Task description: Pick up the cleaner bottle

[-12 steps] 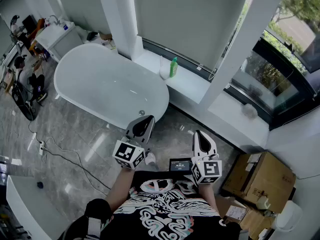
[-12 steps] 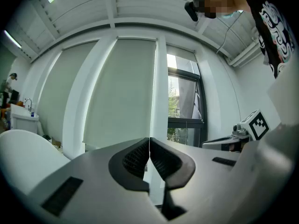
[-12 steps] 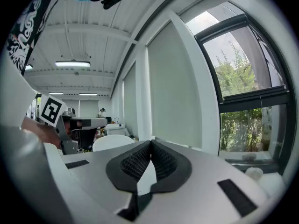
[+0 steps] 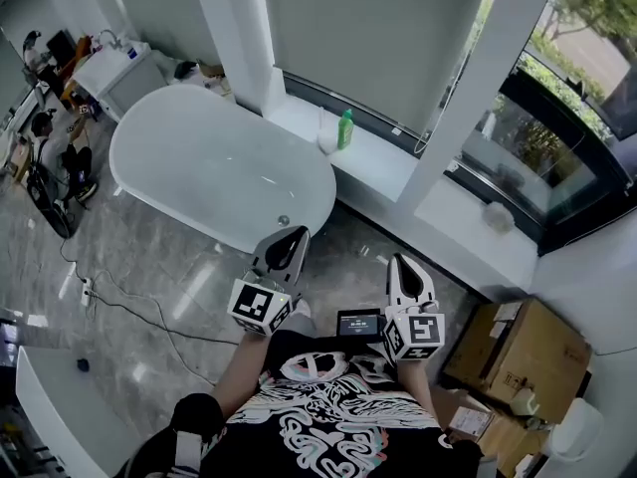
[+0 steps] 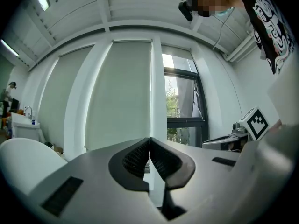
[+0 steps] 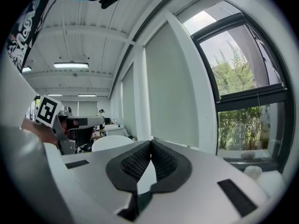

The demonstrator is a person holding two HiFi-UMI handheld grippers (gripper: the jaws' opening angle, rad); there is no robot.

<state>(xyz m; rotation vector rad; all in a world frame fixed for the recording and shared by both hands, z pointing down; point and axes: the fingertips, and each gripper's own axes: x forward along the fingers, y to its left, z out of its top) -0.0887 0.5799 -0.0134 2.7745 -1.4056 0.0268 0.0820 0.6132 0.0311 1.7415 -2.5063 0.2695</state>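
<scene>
Head view first: the person stands on the glossy grey stone floor (image 4: 149, 287) with both forearms reaching up out of the bottom middle of the frame, elbows tucked close to the printed black shirt (image 4: 318, 426). The left gripper (image 4: 290, 237) sits just left of centre, held level and angled towards the upper right. The right gripper (image 4: 401, 265) is just right of centre, tipped slightly down and pointing almost straight up the frame. The two are side by side but apart, and each marker cube sits low, over the hand.

The left gripper view shows its ribbed black pads pressed together with nothing between them. The right gripper view shows the same, the tips meeting and empty.

The small green plastic cleaner bottle (image 4: 345, 130) stands upright in the upper middle of the frame, on the long white window ledge (image 4: 383, 167), just beside a pale rounded thing I cannot make out. It is well apart from both grippers. The white oval freestanding bathtub (image 4: 117, 162) fills the left centre, its near end between the left gripper and the ledge. An open brown cardboard box (image 4: 528, 352) sits at the lower right.
</scene>
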